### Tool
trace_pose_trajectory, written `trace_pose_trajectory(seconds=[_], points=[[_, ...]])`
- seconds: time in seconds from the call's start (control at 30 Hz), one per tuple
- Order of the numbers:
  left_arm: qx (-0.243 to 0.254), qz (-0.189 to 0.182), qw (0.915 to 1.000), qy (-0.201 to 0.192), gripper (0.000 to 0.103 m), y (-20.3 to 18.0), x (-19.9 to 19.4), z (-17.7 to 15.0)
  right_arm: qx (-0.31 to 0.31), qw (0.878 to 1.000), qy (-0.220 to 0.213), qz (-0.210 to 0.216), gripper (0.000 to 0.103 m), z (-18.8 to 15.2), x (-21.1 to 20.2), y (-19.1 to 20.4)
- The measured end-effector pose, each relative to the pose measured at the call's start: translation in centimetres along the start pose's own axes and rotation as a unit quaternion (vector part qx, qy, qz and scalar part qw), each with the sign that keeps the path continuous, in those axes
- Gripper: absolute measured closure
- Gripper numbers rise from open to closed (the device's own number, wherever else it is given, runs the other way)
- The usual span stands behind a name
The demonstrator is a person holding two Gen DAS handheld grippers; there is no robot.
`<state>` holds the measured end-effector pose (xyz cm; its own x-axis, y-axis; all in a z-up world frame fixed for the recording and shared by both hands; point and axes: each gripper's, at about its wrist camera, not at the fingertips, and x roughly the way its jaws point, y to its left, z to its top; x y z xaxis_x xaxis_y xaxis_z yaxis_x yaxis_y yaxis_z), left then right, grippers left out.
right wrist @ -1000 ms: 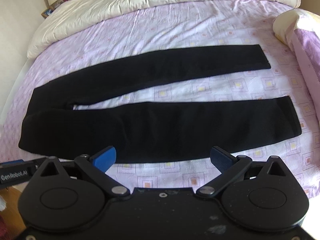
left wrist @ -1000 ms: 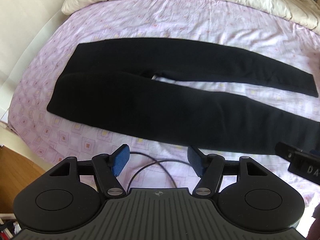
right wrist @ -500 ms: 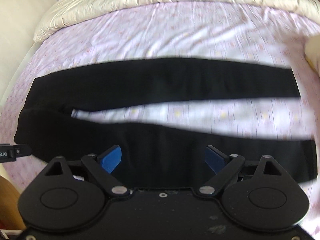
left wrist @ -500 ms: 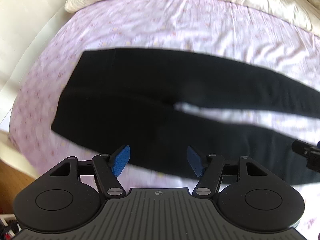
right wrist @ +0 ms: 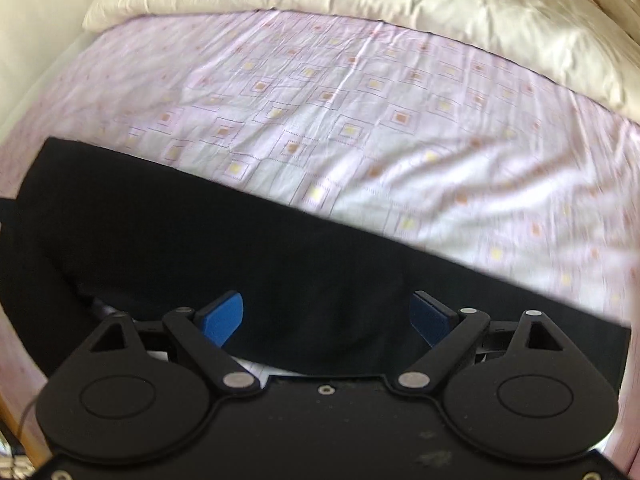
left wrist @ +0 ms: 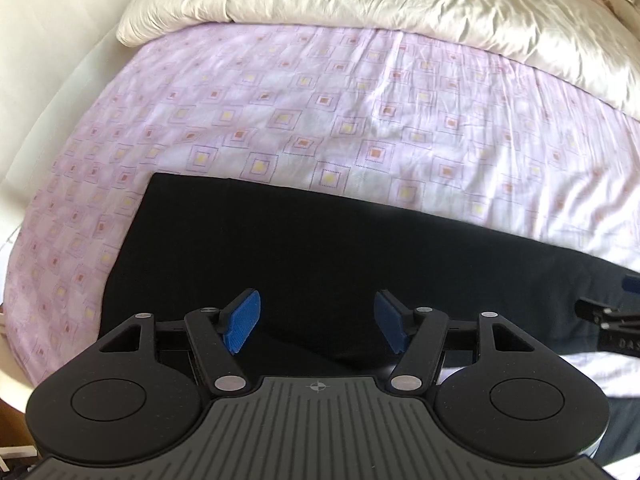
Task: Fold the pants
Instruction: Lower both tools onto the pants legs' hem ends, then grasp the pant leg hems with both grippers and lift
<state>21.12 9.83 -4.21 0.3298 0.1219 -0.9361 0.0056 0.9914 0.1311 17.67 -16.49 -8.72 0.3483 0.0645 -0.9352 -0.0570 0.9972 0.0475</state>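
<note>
The black pants (left wrist: 320,248) lie flat on the bed with the waist end at the left and the legs running off to the right. My left gripper (left wrist: 317,322) hovers over the upper part of the pants, open, its blue pads (left wrist: 244,320) holding nothing. In the right wrist view the pants (right wrist: 200,240) cross the frame as a slanted dark band. My right gripper (right wrist: 328,318) hangs above a leg, its jaws closing but still wide, with no cloth pinched. The right gripper's black frame (left wrist: 616,332) shows at the right edge of the left wrist view.
A pink sheet with small squares (left wrist: 320,100) covers the bed beyond the pants. A cream duvet (left wrist: 400,0) is bunched along the far side. A pale wall (left wrist: 48,60) runs along the left, and the wooden bed edge (right wrist: 16,420) shows at the lower left.
Both grippers have moved forward over the pants, which now fill the lower half of each view. The right view has rolled, and the right jaws stand a little narrower.
</note>
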Motion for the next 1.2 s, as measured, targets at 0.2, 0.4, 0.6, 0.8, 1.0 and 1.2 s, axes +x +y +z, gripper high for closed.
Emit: trace_pose_trajectory(seconds=[0.2,0.4,0.6,0.8,1.0,1.2], points=[[-0.002,-0.013,0.9992,0.039,0.048,-0.1,3.6,1.6,-0.039,0.999,0.032,0.003,0.023,2.9,4.1,-1.9],[0.000,-0.014,0.9980,0.062,0.048,-0.8,5.9,2.5,-0.087,0.994,0.060,0.027,0.022,4.5,7.6,-3.7],[0.006,-0.021,0.9975,0.068,0.048,-1.5,7.2,3.7,-0.132,0.985,0.091,0.061,0.019,4.3,10.0,-4.4],[-0.006,-0.053,0.9956,0.077,0.048,-2.8,8.3,5.0,-0.140,0.982,0.094,0.082,0.093,4.3,8.1,-4.3],[-0.036,-0.113,0.9877,0.102,0.048,-3.9,9.4,6.6,-0.148,0.985,0.056,0.075,0.094,0.5,4.5,-2.8],[-0.045,-0.122,0.9840,0.122,0.048,-5.1,11.0,8.1,-0.135,0.987,0.046,0.070,0.094,-3.9,3.2,-1.0]])
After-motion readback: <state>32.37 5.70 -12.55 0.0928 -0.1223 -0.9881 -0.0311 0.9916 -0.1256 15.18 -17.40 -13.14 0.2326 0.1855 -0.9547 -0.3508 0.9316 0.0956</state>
